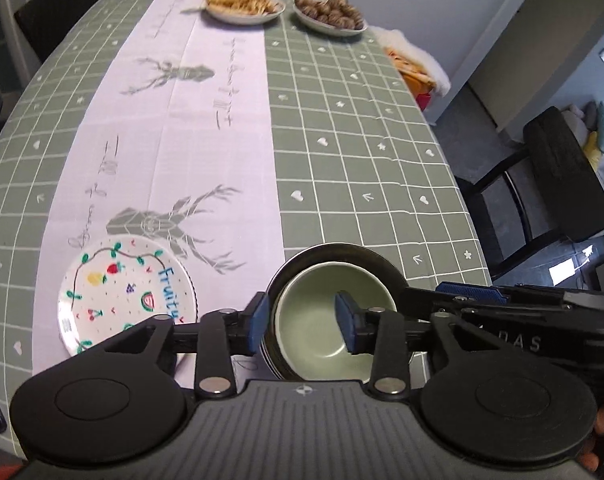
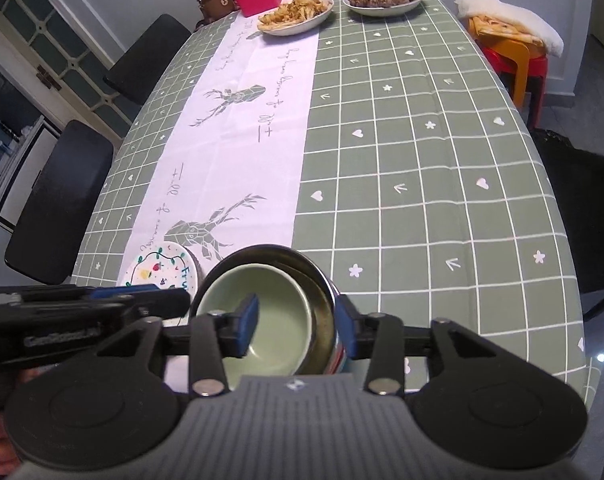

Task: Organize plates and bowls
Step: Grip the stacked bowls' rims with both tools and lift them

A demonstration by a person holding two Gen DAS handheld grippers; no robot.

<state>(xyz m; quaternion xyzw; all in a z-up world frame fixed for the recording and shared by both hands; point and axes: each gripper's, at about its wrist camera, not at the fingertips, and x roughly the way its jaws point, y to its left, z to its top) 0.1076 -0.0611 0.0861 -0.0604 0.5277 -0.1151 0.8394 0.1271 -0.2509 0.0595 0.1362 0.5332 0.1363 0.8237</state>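
Nesting step, item one: left wrist view. Sitting inside a dark metal bowl (image 1: pixel 338 254) is a pale green bowl (image 1: pixel 326 312), the pair resting on the worktop (image 1: pixel 362 140) at the near edge, just right of the white runner (image 1: pixel 190 128). The left gripper (image 1: pixel 302 320) is hanging over the pair with its jaws standing apart; one blue pad is showing outside the left rims, the other over the green bowl's hollow, and neither appears to be pressing on anything. A painted fruit plate (image 1: pixel 122 292) is lying just beside the bowls on the runner, with a darker rim peeping from under its right edge. The right gripper's body is reaching in from the right.

Item two: right wrist view. The right gripper (image 2: pixel 298 330) is straddling the right-hand walls of the same pair, green bowl (image 2: pixel 270 320) inside metal bowl (image 2: pixel 286 260), jaws likewise apart and gripping nothing. The fruit plate (image 2: pixel 162 272) is sitting just left of the bowls. Two serving dishes of food (image 2: pixel 298 14) are standing well apart at the far end.

Status, as a judgement: the bowl-into-bowl placement looks complete and both grippers are at the release stage. Next move is calling for clearing both rims upward without nudging the stack, then addressing the fruit plate, taking it by its thin rim.
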